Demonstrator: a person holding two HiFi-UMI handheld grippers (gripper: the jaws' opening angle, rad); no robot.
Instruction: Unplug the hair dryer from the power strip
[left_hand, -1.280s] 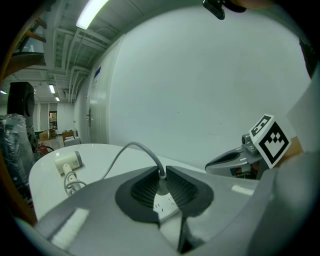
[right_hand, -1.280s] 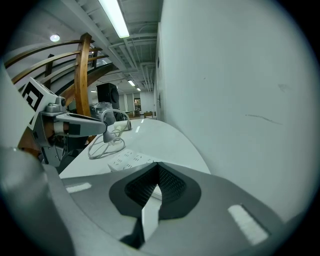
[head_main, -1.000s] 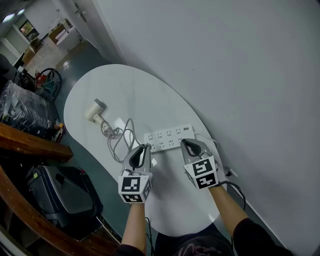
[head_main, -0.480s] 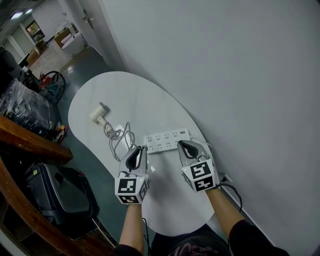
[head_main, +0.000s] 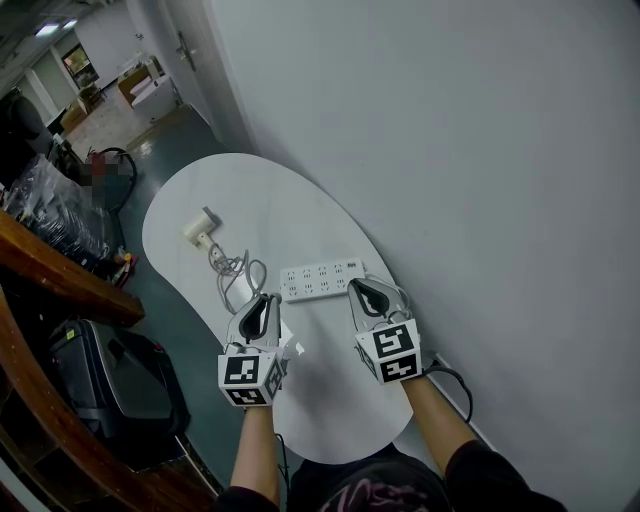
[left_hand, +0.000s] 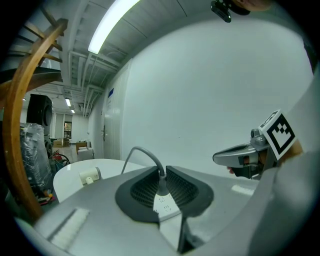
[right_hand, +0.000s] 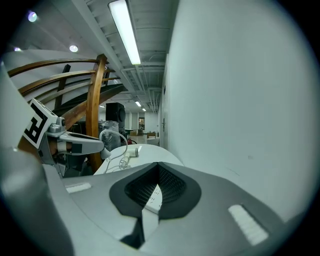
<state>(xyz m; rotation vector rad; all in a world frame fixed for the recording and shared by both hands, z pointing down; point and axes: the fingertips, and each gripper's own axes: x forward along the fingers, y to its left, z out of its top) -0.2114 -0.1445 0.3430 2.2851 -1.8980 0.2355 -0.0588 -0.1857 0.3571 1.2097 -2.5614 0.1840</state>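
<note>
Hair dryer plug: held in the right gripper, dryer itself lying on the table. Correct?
Wrong gripper. The left gripper view shows the plug clamped in the left gripper, cord attached; the right gripper is shut on nothing. The hair dryer does lie on the table.

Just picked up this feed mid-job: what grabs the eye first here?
The left gripper is shut on the white plug, whose cable arcs back toward the hair dryer at the table's far end. The power strip lies on the white table by the wall, just ahead of both grippers. The right gripper, jaws together, is near the strip's right end.
</note>
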